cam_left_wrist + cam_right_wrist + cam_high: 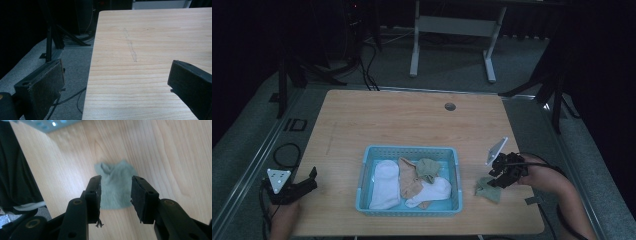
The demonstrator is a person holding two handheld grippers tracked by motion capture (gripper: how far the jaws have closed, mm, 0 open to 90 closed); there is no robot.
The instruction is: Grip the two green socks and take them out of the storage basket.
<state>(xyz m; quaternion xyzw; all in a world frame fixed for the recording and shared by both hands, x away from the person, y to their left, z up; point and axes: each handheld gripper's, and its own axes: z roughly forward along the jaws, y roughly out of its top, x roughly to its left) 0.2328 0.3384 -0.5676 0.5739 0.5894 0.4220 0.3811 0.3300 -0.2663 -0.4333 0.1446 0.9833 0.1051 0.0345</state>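
Your right gripper (115, 195), jaws apart, hovers over the green sock (115, 187), lower right near the table (412, 120) edge; your left gripper (115, 82) gapes at lower left.

A: The high view is dim, with a bluish cast; past the table (412, 120) the room falls to black.

B: Both gripper views are brighter. The basket (50, 124) corner blurs (out of focus), the sock (115, 187) looks soft, and no glare anywhere.
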